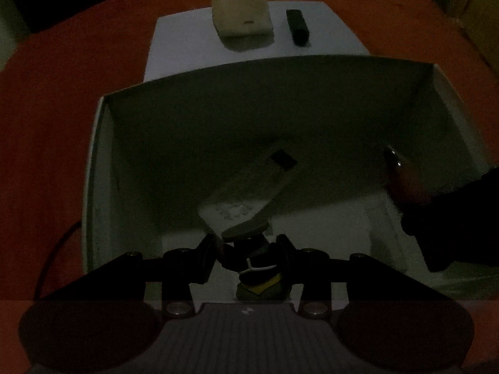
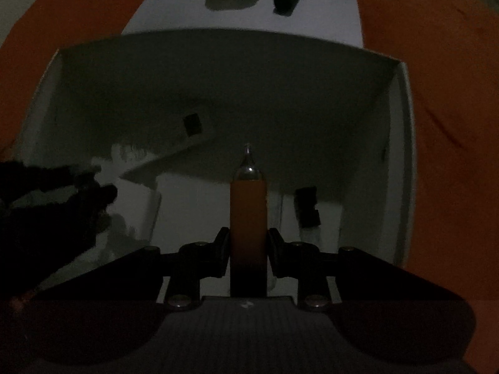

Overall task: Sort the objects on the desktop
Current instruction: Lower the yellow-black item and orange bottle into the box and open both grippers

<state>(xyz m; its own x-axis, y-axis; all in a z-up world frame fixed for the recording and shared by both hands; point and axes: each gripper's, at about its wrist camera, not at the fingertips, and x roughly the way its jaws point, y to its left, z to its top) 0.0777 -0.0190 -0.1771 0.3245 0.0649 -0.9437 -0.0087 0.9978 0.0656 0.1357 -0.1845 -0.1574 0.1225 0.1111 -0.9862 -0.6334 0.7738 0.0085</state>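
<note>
We found the left gripper (image 1: 246, 249) closed on a small dark figure with a round flat top and a yellow and white marking (image 1: 254, 265), its jaws pressing both sides, held low inside the white box (image 1: 103, 162). The right gripper (image 2: 248, 243) was clamped on an orange cylinder with a silvery pointed tip (image 2: 248, 205), which stood straight out between its fingers, also inside the box and pointing toward the far wall.

The box walls rose all round both tools. The right gripper appeared as a dark shape near the right wall in the left wrist view, and the left one near the left wall in the right wrist view, so the two were apart with bare floor between them. A white remote-like item with a dark window (image 1: 259, 187) lay tilted on the floor just ahead of the left tool; a small black piece (image 2: 307, 207) lay right of the cylinder.

Beyond the box, on a white sheet (image 1: 181, 40) over the orange cloth (image 1: 56, 93), sat a beige pouch (image 1: 240, 12) and a black bar (image 1: 297, 26), side by side.

The light was dim, so finer details were unclear.
</note>
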